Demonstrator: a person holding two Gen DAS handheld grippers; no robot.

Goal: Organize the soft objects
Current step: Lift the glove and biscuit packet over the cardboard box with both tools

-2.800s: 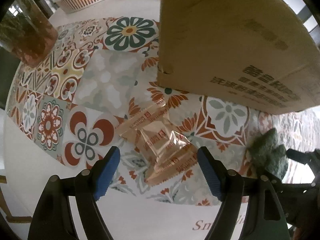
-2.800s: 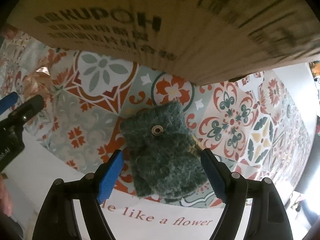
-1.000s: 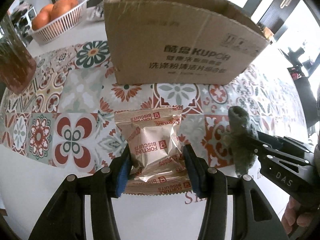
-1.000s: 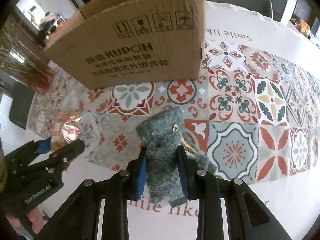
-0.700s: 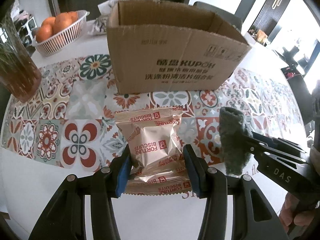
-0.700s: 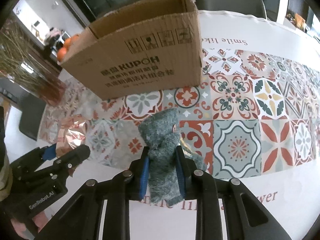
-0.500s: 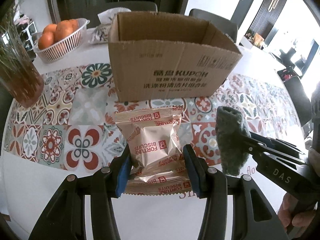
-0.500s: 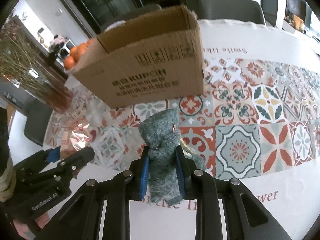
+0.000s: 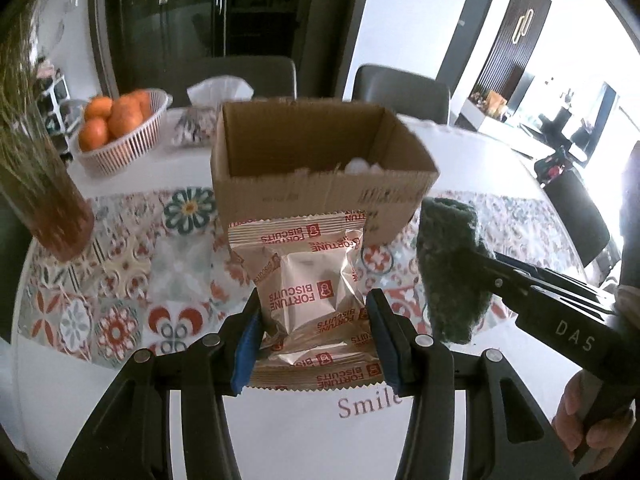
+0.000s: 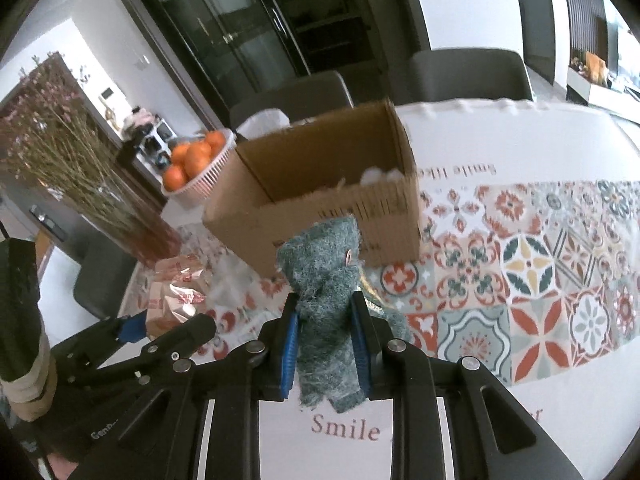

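We hold the left gripper [image 9: 312,332] with its jaws closed on a biscuit packet [image 9: 308,292], lifted clear of the tabletop [image 9: 280,432]. The right gripper [image 10: 325,344] has its jaws pinched on a green plush toy [image 10: 326,292], also in the air. The cardboard box [image 9: 320,196] stands open at twelve o'clock from both grippers, a little below them, and the toy sits at about three o'clock from the packet in the left view.

Something white already lies inside the box [image 10: 380,176] (we cannot tell what it is), so some sorting looks done. Both pickups are finished; by our reading, what is left is to carry each item over the near rim and let it go inside. Neither item is over the opening yet.

At ten o'clock a basket of oranges [image 9: 120,128] and a vase of dried stems [image 9: 40,184] stand well apart from the box.
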